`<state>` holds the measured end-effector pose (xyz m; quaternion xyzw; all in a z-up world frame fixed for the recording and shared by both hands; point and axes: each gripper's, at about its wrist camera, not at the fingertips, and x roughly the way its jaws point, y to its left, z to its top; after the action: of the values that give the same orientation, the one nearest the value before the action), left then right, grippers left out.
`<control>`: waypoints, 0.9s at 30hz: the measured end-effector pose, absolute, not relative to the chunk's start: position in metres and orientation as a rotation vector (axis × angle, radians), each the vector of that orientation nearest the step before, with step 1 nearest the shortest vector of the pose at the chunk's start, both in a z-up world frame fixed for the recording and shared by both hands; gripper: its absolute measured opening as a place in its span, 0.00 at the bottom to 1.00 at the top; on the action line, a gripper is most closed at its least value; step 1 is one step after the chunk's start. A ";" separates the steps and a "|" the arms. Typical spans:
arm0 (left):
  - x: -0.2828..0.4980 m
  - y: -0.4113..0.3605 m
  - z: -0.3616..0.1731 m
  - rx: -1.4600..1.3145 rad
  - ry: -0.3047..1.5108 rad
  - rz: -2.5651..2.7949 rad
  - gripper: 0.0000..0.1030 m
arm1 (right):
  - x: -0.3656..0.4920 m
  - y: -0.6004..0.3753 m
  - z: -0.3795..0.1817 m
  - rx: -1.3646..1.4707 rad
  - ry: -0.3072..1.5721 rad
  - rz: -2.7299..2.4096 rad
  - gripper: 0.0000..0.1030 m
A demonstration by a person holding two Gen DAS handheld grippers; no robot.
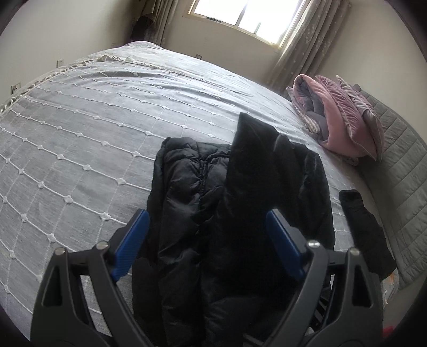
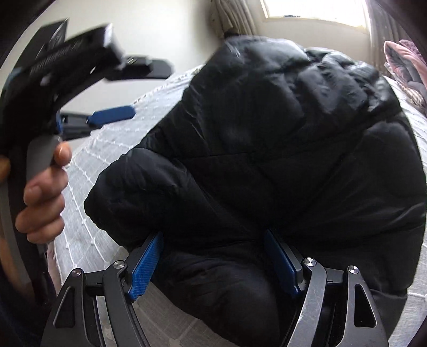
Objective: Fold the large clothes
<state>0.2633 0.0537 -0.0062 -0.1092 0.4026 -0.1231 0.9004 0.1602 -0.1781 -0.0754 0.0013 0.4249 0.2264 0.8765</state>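
Note:
A black puffer jacket lies bunched on the grey bedspread, its quilted panel on the left and a smoother dark flap over the right. My left gripper hovers over its near end, open, touching nothing I can see. In the right wrist view the jacket fills most of the frame. My right gripper stands wide with a puffy fold of the jacket between its blue pads; they do not pinch it. A hand holds the left gripper at the upper left of that view.
A folded pink and purple quilt sits at the bed's far right. A separate black piece of cloth lies by the grey quilted edge. The window and curtains stand behind the bed.

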 end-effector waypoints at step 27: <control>0.300 0.035 -0.073 0.010 0.883 -0.068 0.57 | 0.194 -0.325 -0.004 0.307 0.741 0.217 0.75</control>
<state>0.3002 0.0351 -0.0726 0.0049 0.4273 -0.0329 0.9035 0.1937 -0.3246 -0.0038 0.1490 0.3600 0.1055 0.9149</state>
